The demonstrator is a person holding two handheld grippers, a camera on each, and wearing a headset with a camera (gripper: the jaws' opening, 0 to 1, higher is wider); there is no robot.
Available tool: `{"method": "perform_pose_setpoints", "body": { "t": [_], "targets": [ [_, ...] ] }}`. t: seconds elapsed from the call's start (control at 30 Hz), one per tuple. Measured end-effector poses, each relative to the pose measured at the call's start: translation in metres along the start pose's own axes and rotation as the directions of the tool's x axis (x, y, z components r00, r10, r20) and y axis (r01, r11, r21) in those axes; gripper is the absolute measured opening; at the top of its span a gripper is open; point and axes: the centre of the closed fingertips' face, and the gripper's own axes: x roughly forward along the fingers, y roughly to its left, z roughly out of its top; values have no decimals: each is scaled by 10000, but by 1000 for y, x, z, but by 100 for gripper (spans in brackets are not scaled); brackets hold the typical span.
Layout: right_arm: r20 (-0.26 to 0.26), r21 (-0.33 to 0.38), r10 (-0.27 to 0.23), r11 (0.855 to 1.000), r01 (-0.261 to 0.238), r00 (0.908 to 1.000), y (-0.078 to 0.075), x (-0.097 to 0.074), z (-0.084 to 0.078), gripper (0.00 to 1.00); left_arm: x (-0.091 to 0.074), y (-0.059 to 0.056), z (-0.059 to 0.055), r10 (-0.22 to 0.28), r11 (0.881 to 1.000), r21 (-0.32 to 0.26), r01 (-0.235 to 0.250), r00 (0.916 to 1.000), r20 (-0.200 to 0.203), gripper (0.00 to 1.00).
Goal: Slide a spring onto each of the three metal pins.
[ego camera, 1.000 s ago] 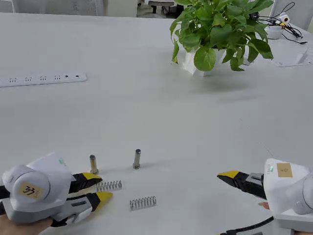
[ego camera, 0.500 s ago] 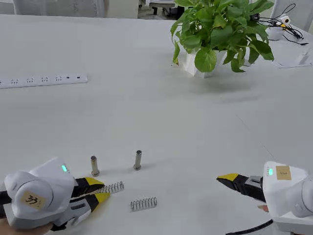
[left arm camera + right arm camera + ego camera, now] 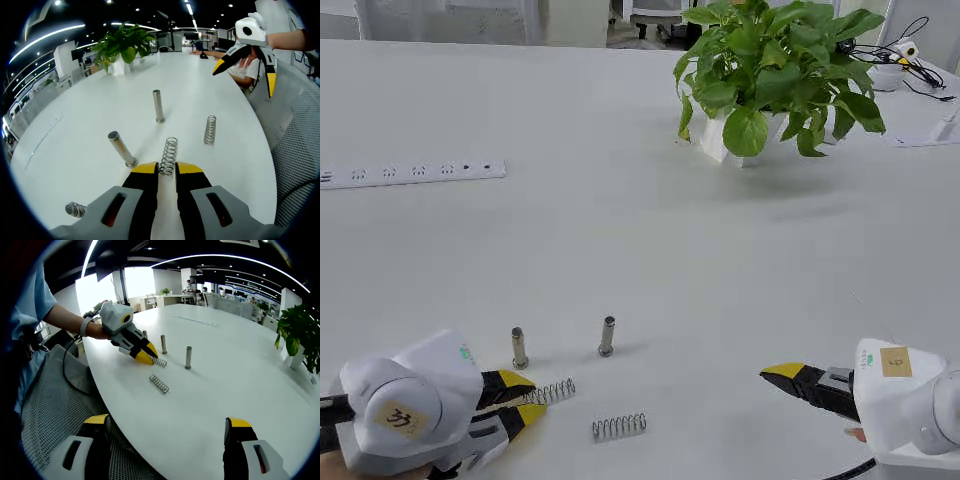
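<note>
The left gripper (image 3: 167, 169) has its yellow-tipped jaws drawn nearly together, pinching the near end of a spring (image 3: 169, 151) that lies flat on the white table (image 3: 700, 260). The nearer pin (image 3: 121, 149) stands just left of the tips and the farther pin (image 3: 158, 106) stands upright beyond them. A second spring (image 3: 210, 129) lies loose to the right of the held one, apart from both pins. The right gripper (image 3: 166, 421) hangs over the table's near edge, well off to the right, with its jaws spread wide. A potted plant (image 3: 770, 70) and a power strip (image 3: 415, 172) sit towards the far side.
</note>
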Motion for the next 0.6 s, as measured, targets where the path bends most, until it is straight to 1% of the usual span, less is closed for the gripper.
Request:
{"method": "perform_pose_setpoints", "body": {
  "t": [0.13,0.37,0.47,0.6],
  "targets": [
    [-47,32,-2,10000,2,10000,1,-1,-4,94,-1,-1,-1,-9,10000,11,9,10000,-35,10],
    [-22,40,-49,10000,49,10000,1,-2,-6,94,0,-4,-2,-43,9999,105,44,9999,-94,8],
    [-6,42,-76,10000,76,10000,0,-2,-6,94,0,-4,-3,-58,10000,-41,57,9999,-143,7],
    [17,49,-76,10000,76,10000,0,-2,-6,94,1,-4,-4,-29,9992,-407,18,9997,-263,7]
  ]
}}
